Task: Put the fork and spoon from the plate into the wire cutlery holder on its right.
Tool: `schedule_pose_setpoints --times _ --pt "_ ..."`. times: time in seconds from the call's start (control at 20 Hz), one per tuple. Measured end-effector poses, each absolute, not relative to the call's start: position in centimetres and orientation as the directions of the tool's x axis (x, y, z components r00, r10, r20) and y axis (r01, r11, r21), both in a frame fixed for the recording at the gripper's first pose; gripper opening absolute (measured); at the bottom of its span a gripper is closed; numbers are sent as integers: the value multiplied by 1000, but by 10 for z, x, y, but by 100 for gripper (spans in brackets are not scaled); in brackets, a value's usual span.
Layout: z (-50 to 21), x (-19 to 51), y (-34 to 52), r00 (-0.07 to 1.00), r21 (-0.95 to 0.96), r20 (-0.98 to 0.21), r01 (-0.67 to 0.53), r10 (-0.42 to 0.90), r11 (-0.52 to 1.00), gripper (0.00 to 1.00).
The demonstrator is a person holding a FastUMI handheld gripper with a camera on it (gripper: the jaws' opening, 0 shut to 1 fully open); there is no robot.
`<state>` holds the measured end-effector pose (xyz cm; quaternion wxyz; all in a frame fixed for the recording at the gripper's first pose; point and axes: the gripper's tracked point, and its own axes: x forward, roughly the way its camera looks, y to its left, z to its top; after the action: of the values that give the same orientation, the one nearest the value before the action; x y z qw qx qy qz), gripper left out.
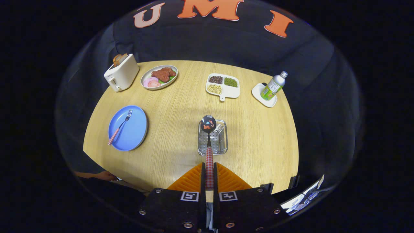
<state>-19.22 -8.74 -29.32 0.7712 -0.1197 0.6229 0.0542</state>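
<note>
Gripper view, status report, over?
Gripper shut on checked-handled spoon, bowl over wire cutlery holder. Checked-handled fork on blue plate. Path clear.

Spoon (208,136) seemingly above wire holder (213,137); fork (120,128) on blue plate (128,128).

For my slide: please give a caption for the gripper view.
Fingers shut on spoon above wire cutlery holder; fork on blue plate.

Spoon (208,142) handle end hidden between gripper (209,174) fingers.
</note>
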Motion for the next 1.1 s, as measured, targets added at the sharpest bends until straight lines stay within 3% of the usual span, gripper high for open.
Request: schedule_pose_setpoints --times 0.7,1.1 --pt "-325 -189 -113 -2 -86 -996 -346 -92 934 9" --pt "-350 -177 -114 -89 -72 -990 -316 -105 946 10"
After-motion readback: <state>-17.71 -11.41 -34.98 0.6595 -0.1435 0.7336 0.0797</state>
